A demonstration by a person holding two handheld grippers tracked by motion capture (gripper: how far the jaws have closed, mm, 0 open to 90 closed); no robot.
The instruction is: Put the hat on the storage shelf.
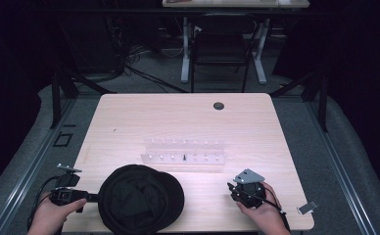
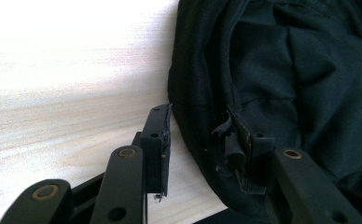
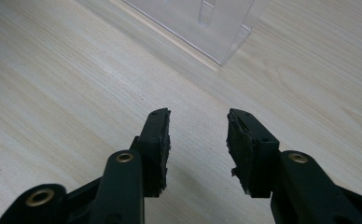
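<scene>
Starting with the largest item: a pale wooden table (image 1: 129, 117) carries the whole work area, with a small dark grommet hole (image 1: 219, 105) near its far edge.

Next in size, a black cap (image 1: 141, 198) lies at the near edge, left of centre, dome up, partly crumpled. It rests flat on the wood and is not lifted.

A clear plastic rack (image 1: 184, 151) sits mid-table, well apart from the cap. One small dark peg (image 1: 184, 157) stands in its front row; the other positions appear unoccupied, though they are too small to confirm.

Left gripper (image 1: 87, 198): positioned at the cap's left edge. In the left gripper view the jaws stand apart, one jaw over bare wood just beside the fabric, the other against or over the cap's folded edge (image 2: 235, 140). The pads do not pinch the cloth; I judge it open, not yet gripping.

Right gripper (image 3: 198, 140): held over bare table near the rack's corner (image 3: 223, 58), jaws apart, nothing between them.

Assessment: the work in hand appears to be taking hold of the cap. Approach is made on the left side; closing on the fabric, and any lift or placement, remains to be done. The right gripper is uncommitted.

A small grey object (image 1: 307, 207) lies at the table's near right corner, unidentified.
</scene>
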